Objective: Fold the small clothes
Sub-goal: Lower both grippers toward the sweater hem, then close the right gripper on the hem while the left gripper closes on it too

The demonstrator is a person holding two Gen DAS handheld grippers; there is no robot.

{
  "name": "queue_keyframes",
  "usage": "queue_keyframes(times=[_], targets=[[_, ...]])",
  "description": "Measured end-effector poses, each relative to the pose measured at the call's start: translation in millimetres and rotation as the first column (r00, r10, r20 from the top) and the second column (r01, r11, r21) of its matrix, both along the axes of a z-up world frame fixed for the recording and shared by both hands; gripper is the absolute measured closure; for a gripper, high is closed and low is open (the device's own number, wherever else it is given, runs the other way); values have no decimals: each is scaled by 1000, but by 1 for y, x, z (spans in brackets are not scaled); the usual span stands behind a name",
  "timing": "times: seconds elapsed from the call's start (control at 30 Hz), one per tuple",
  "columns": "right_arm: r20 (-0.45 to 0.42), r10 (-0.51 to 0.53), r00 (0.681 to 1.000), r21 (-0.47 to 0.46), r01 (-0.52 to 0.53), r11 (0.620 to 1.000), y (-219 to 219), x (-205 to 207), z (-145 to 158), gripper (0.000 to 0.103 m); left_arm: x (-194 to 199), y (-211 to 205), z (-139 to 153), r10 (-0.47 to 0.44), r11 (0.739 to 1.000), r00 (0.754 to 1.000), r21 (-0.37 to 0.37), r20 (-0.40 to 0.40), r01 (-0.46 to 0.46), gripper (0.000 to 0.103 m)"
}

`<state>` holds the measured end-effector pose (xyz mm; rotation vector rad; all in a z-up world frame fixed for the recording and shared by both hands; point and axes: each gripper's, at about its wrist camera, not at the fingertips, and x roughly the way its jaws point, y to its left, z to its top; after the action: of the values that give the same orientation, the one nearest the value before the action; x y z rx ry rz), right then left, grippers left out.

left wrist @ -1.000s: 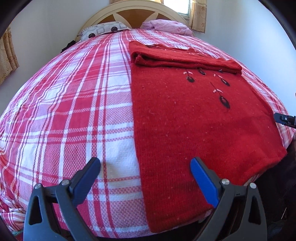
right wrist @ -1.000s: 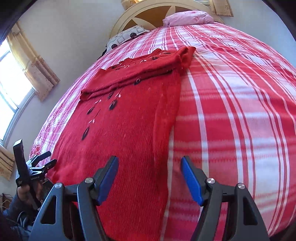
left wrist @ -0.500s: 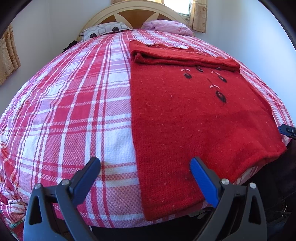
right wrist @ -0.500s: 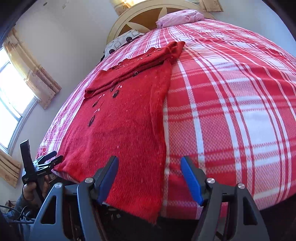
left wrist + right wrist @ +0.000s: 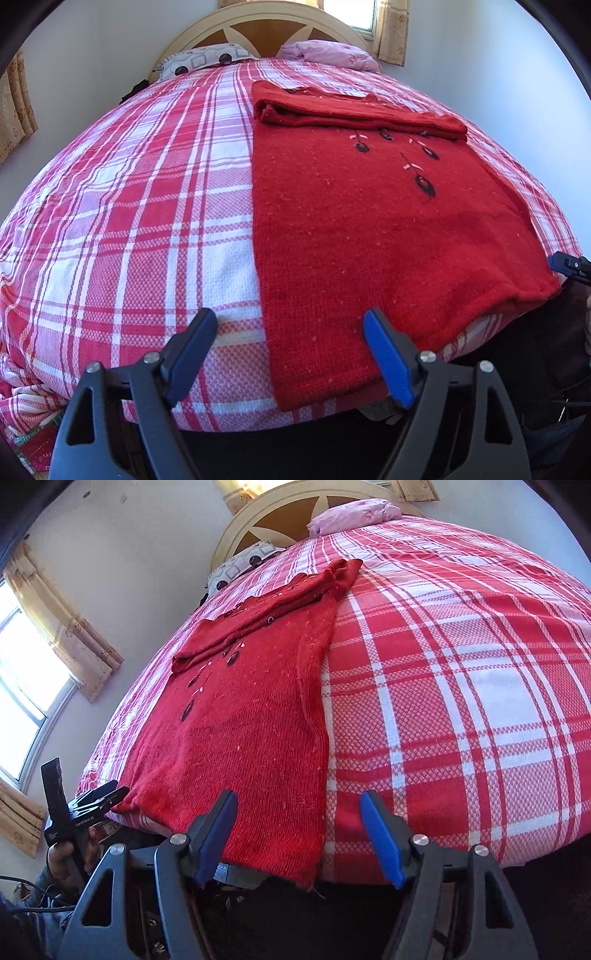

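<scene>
Bedroom with pale walls, curtained window (image 5: 22,686), rounded headboard (image 5: 258,26), two pillows. Red-and-white checked bedspread (image 5: 129,184) as work surface. Red sweater (image 5: 369,221) flat near foot edge, hem overhanging slightly; top part already folded down into a band. Likely midway: bottom fold still to do. Left gripper (image 5: 291,332) and right gripper (image 5: 299,812) both spread wide, holding nothing, at hem corners.
</scene>
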<state>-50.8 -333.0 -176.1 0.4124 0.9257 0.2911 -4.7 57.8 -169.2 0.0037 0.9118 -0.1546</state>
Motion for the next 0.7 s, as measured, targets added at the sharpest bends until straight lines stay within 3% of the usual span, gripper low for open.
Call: queue_keyframes(times=[0.23, 0.63, 0.7], targets=[[-6, 40, 999, 28, -40, 999, 5, -3, -1, 49, -4, 1, 2, -4, 1000, 1000, -20, -7, 4, 30], [-14, 52, 999, 39, -51, 998, 8, -5, -6, 50, -6, 13, 4, 17, 995, 999, -100, -34, -21, 40], [-14, 56, 998, 40, -56, 998, 7, -5, -6, 50, -7, 12, 4, 15, 994, 999, -104, -36, -19, 47]])
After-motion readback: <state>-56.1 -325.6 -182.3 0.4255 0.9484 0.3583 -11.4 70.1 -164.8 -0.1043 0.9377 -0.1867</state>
